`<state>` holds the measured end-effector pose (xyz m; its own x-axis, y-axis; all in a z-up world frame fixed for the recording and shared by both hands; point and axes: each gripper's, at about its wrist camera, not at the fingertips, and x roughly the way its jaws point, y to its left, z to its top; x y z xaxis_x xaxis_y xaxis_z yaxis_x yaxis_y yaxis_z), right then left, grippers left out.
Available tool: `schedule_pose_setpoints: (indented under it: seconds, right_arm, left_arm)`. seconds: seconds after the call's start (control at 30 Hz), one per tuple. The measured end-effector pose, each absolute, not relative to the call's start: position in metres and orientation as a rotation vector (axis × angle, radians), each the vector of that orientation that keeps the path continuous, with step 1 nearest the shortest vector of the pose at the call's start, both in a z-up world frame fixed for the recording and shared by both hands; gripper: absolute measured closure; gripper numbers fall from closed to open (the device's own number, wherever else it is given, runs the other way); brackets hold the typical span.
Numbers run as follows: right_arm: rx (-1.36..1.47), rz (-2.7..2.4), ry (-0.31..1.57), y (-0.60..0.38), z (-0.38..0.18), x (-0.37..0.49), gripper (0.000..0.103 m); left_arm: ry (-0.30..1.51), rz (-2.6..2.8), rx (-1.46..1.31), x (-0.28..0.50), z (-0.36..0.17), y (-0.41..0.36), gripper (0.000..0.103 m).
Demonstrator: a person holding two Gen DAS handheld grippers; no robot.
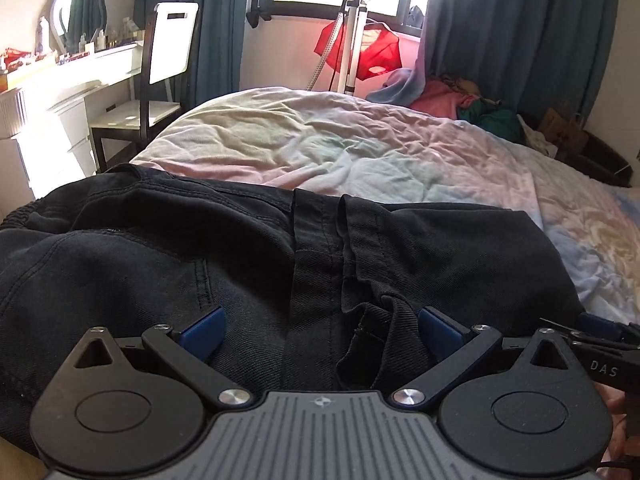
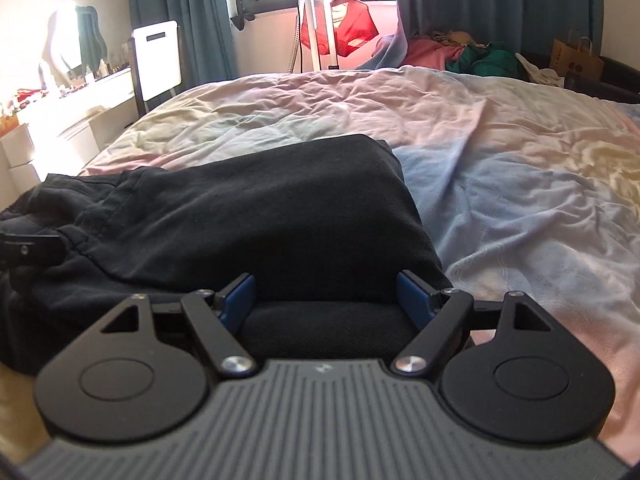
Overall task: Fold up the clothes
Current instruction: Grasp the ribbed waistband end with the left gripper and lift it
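Left tongs (image 1: 320, 330): jaws spread wide, blue pads (image 1: 204, 334) well apart, held low and level. Right tongs (image 2: 326, 300): likewise wide apart, low, just beside the left.

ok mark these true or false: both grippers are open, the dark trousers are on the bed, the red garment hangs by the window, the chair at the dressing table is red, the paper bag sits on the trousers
1. Both grippers are open. True: the left gripper and the right gripper each have their fingers spread, with black trousers between them.
2. The trousers lie on the bed. True: they rest on the pastel bedsheet.
3. The red garment hangs by the window. True.
4. The chair is red. False: the chair has a white back on a dark frame.
5. The paper bag sits on the trousers. False: the paper bag stands at the far side of the bed.
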<state>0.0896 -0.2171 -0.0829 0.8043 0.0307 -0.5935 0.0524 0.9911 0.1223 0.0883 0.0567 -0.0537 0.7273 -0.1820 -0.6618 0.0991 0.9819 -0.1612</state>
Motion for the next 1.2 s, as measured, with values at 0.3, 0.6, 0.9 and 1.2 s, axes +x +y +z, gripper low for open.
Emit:
schedule_pose_setpoints:
  seconds: [0.3, 0.6, 0.9, 1.2]
  right_arm:
    - [0.152, -0.009, 0.631, -0.222, -0.078, 0.081, 0.023]
    - [0.176, -0.012, 0.621, -0.222, -0.074, 0.076, 0.024]
    - [0.13, 0.035, 0.477, -0.209, -0.057, 0.072, 0.024]
    - [0.021, 0.146, 0.638, -0.176, -0.094, 0.101, 0.023]
  left_arm:
    - [0.77, 0.124, -0.535, 0.047, -0.044, 0.171, 0.0]
    - [0.754, 0.359, -0.988, 0.018, -0.058, 0.281, 0.003]
    - [0.579, 0.345, -1.41, 0.03, -0.115, 0.354, 0.028]
    - [0.516, 0.411, -1.16, 0.039, -0.085, 0.36, 0.071]
